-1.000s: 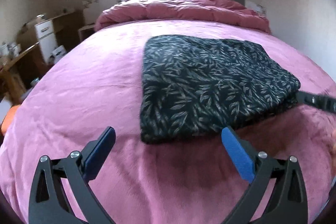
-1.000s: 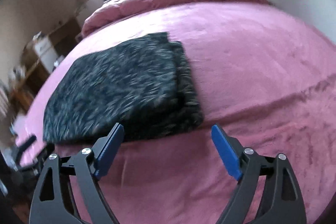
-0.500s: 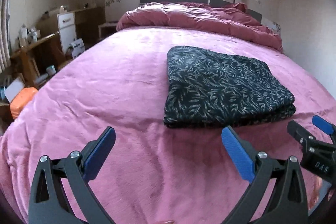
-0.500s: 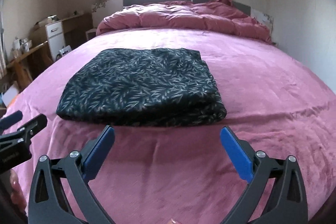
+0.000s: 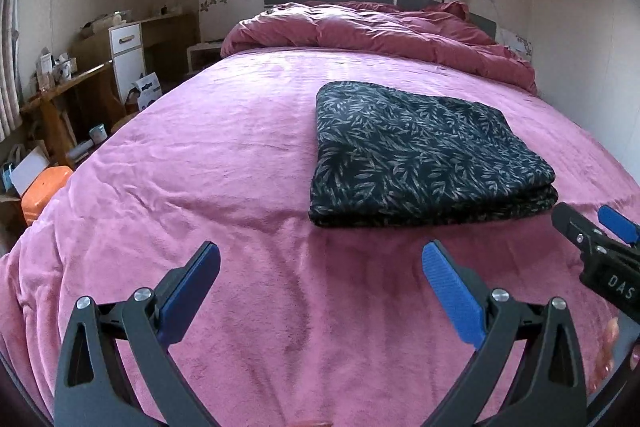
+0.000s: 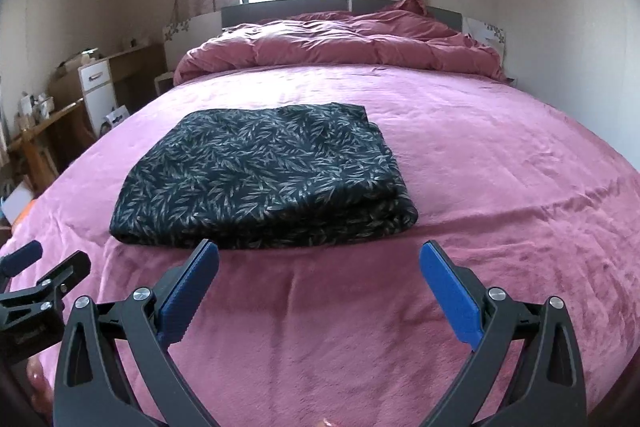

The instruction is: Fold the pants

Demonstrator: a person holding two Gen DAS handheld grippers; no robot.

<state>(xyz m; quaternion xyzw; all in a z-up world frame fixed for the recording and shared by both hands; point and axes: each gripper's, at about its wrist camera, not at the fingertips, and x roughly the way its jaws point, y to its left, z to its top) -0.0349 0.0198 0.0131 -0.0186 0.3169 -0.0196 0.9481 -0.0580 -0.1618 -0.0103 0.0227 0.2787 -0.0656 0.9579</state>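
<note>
The pants (image 5: 424, 155) (image 6: 264, 179), dark with a pale leaf print, lie folded into a flat rectangle on the pink bedspread (image 5: 200, 163) (image 6: 500, 163). My left gripper (image 5: 320, 259) hangs open above the bedspread, in front of the bundle's near left corner, with nothing between its blue pads. My right gripper (image 6: 319, 257) is open too, just in front of the bundle's near edge and apart from it. Each gripper shows at the side edge of the other's view, the right one (image 5: 600, 231) and the left one (image 6: 44, 267).
A crumpled pink duvet (image 5: 376, 31) is heaped at the headboard under the window. Left of the bed stand a wooden desk (image 5: 68, 95), a white drawer unit (image 5: 128, 55) and an orange case (image 5: 44, 191). A wall runs along the right.
Both grippers have drawn back from the folded pants and lifted a little, so the bundle looks smaller and farther. The right gripper's jaws widened. The pants have not moved.
</note>
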